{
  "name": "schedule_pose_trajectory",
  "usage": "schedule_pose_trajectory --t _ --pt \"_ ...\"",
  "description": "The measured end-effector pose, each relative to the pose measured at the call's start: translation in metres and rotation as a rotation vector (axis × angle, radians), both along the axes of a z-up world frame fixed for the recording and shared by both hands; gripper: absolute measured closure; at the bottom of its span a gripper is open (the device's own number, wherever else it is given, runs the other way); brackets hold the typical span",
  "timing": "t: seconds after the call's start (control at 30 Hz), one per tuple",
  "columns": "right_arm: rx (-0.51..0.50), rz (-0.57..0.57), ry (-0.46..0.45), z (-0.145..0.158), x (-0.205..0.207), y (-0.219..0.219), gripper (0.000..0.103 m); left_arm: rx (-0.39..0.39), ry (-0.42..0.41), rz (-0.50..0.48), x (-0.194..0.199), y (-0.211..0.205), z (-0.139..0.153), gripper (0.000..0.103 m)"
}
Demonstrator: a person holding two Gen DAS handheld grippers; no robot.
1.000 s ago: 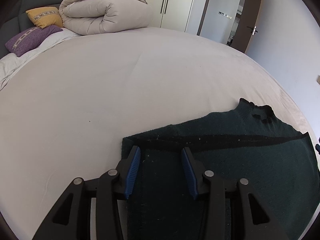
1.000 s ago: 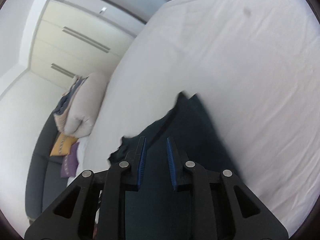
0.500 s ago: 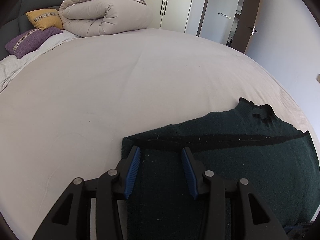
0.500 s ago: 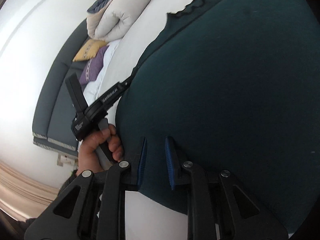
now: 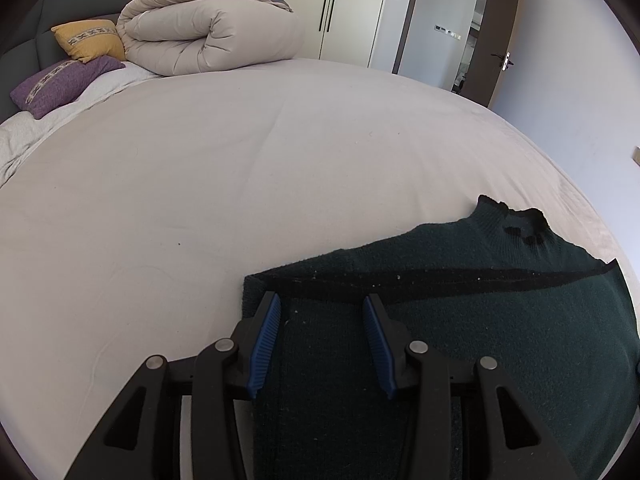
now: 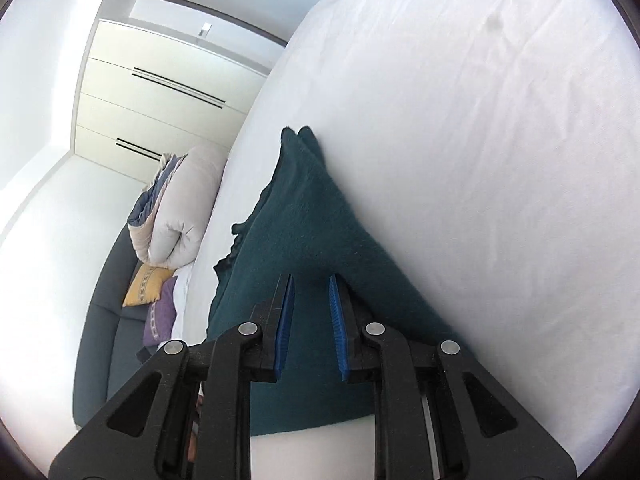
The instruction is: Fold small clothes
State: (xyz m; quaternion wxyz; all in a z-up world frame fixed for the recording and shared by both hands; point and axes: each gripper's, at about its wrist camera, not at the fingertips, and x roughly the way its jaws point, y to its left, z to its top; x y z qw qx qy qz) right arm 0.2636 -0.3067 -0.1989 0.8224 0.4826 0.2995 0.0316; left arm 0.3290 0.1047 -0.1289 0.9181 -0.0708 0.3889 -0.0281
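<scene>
dark green sweater (image 5: 480, 320) flat on bed (image 5: 240, 184), one side folded in.
right gripper (image 6: 311, 312) swung back up since half a second ago, jaws parted, empty; left gripper (image 5: 320, 336) unmoved, jaws released; next fold due.

Both wrist views skim low over the bed (image 5: 200, 184) — sharing the sweater (image 5: 500, 320).

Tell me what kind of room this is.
Most likely a bedroom. A wide bed fills the view, with a rolled duvet and two pillows at its head, and tall wardrobe doors behind. A dark green sweater lies on the sheet.
</scene>
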Motion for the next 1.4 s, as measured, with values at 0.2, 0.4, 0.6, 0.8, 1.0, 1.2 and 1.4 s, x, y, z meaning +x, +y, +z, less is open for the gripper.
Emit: schedule_pose_trajectory --t 0.2,0.4,0.6,0.8,1.0,1.2,1.4 --pt "-0.043 -0.002 -0.053 0.024 -0.006 0.016 0.084 0.014 -0.005 0.001 0.0 -0.004 0.0 0.056" --pt "-0.115 0.241 -0.077 0.064 0.055 0.112 0.084 0.012 0.041 0.017 -0.002 -0.005 0.014 0.056" --pt "-0.145 0.449 -0.052 0.077 0.124 0.179 0.078 -0.056 -0.011 -0.064 -0.066 -0.038 0.046 0.032" --pt "-0.117 0.458 0.031 0.022 0.155 0.18 0.082 -0.056 0.049 -0.113 -0.071 -0.038 0.016 0.035" --pt "-0.097 0.242 0.035 0.026 0.112 0.11 0.079 -0.128 0.046 -0.042 -0.11 0.002 0.028 0.033" --pt "-0.062 0.147 0.023 0.034 0.043 0.085 0.049 -0.432 0.103 0.103 -0.142 0.07 0.021 0.006" --pt "-0.037 0.272 0.0 0.042 0.013 0.111 0.049 -0.655 0.233 0.027 -0.131 0.076 -0.005 0.008"
